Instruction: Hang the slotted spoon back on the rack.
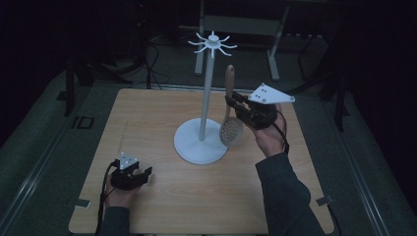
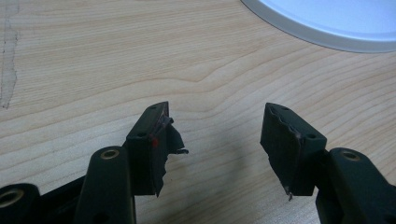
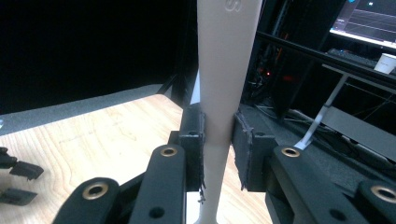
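A wooden slotted spoon (image 1: 229, 113) hangs upright, bowl down, beside the white stand's pole (image 1: 206, 93). My right gripper (image 1: 235, 104) is shut on its handle (image 3: 219, 116), which passes vertically between the jaws in the right gripper view. The stand carries a ring of white hooks (image 1: 212, 44) on top and a round white base (image 1: 199, 142). My left gripper (image 1: 143, 174) rests low on the table at the front left, open with nothing between its fingers (image 2: 152, 140); the base's rim (image 2: 327, 28) lies ahead of it.
The light wooden table (image 1: 147, 118) sits over a grey floor. Behind it stand a metal frame (image 1: 236, 29) and cables. A monitor (image 3: 373, 18) and a paper cup (image 3: 385, 63) are off to the side.
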Available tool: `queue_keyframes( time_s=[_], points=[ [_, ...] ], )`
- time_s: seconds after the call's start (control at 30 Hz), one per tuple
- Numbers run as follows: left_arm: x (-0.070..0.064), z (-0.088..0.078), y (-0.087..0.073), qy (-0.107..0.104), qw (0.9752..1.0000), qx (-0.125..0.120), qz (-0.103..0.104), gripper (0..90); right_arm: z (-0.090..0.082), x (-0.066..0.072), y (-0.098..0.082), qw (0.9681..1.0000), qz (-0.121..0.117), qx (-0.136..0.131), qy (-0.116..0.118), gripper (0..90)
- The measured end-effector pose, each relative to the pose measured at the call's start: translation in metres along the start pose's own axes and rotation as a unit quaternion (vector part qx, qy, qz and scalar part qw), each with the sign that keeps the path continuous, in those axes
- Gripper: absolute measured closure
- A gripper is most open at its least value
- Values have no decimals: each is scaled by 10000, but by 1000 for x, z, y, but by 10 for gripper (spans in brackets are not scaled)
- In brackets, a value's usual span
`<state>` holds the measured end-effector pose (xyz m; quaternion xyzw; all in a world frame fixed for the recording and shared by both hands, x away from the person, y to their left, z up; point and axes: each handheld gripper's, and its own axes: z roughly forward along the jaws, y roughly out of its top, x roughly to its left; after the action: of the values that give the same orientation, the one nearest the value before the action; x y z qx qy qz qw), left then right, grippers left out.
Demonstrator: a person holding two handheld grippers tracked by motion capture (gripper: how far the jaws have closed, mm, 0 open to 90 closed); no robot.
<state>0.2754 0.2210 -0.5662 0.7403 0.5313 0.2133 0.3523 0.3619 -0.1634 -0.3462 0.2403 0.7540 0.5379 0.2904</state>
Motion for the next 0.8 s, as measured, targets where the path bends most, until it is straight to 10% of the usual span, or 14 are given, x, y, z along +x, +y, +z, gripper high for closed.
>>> queue_keyframes(
  time_s=[0.8],
  points=[
    [0, 0, 0, -5, 10000, -1, -1, 429, 7, -14, 22, 9998, 167, -27, -107, 746]
  ],
)
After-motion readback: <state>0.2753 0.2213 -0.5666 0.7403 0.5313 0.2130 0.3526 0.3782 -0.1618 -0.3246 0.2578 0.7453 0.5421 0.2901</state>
